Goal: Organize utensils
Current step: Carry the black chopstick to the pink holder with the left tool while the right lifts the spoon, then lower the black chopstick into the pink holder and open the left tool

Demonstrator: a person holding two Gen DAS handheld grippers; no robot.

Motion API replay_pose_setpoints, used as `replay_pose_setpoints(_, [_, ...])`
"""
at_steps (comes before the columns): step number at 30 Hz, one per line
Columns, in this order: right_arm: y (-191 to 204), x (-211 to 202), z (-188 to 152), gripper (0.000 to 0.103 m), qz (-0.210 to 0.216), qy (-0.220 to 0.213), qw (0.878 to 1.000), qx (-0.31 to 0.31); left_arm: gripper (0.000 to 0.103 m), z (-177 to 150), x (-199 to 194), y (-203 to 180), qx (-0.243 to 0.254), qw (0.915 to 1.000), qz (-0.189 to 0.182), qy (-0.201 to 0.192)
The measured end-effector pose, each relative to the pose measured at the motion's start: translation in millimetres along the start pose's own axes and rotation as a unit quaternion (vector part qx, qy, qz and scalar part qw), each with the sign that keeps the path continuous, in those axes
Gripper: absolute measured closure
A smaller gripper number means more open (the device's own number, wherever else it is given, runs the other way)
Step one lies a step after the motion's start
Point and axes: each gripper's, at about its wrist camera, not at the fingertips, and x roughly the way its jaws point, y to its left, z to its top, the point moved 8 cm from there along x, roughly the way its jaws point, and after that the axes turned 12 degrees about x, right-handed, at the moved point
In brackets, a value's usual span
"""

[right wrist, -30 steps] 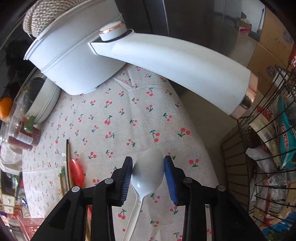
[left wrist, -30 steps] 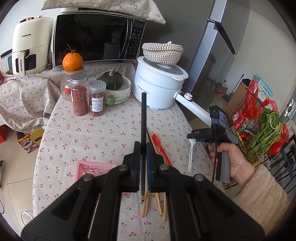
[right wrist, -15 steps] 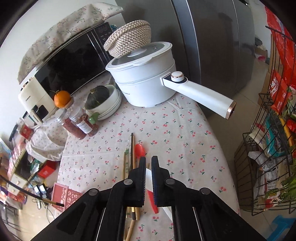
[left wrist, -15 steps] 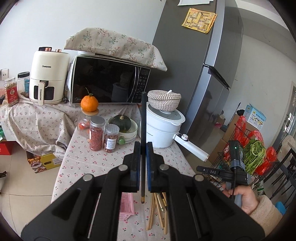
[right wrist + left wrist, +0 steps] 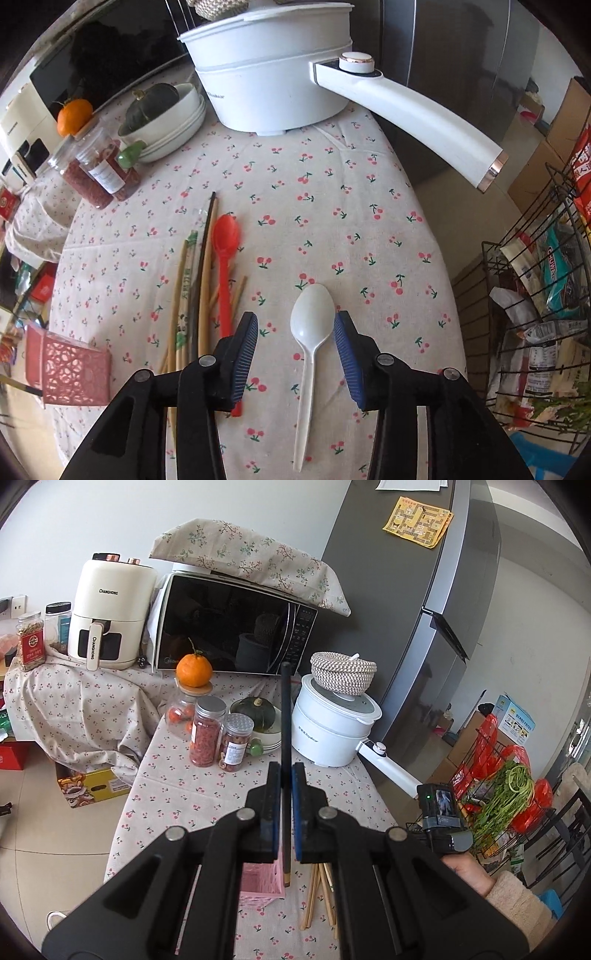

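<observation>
Left gripper [image 5: 284, 775] clamps black chopstick [image 5: 285, 716], vertical at frame centre. Right gripper [image 5: 295, 332] wide open astride white spoon [image 5: 309, 345], bowl pointing up-frame.

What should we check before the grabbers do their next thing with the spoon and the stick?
1. Left gripper shut on the black chopstick: ok.
2. Chopstick's lower tip over the pink basket: cannot tell.
3. Right gripper jaws open: ok.
4. White spoon bowl between the jaws: ok.
5. Spoon lying flat on the tablecloth: ok.
6. Red spoon outside the jaws: ok.
</observation>
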Motion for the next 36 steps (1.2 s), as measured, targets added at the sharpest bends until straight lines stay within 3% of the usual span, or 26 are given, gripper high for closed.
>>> replay_pose_setpoints(8, [-2.8, 53.2, -3.0, 0.054, -0.072, 0.039, 0.996, -0.033, 0.097, 2.7, 1.9, 2.5, 0.003, 1.0000, 0.005, -0.004])
replay_pose_setpoints(11, [-3.1, 54.4, -1.8, 0.067, -0.057, 0.041, 0.997, -0.024, 0.097, 2.9, 3.7, 3.4, 0.004, 1.0000, 0.006, -0.003])
replay_pose_setpoints(14, [-6.2, 50.9, -2.8, 0.068, -0.058, 0.037, 0.997, -0.018, 0.097, 3.2, 4.1, 3.8, 0.002, 1.0000, 0.007, -0.003])
replay_pose_setpoints(18, [4.8, 20.5, 0.3, 0.068, -0.016, 0.011, 1.000, -0.005, 0.097, 5.3, 1.9, 6.3, 0.000, 0.9999, 0.014, -0.009])
replay_pose_setpoints(25, [49.0, -68.1, 4.2, 0.068, 0.085, -0.080, 0.993, -0.012, 0.097, 9.2, 0.2, 12.6, 0.014, 0.9989, 0.041, -0.021])
replay_pose_setpoints(36, [118.9, -140.9, -20.5, 0.068, 0.214, -0.170, 0.962, -0.010, 0.097, -35.3, 65.8, 43.7, -0.001, 0.9953, 0.056, 0.079])
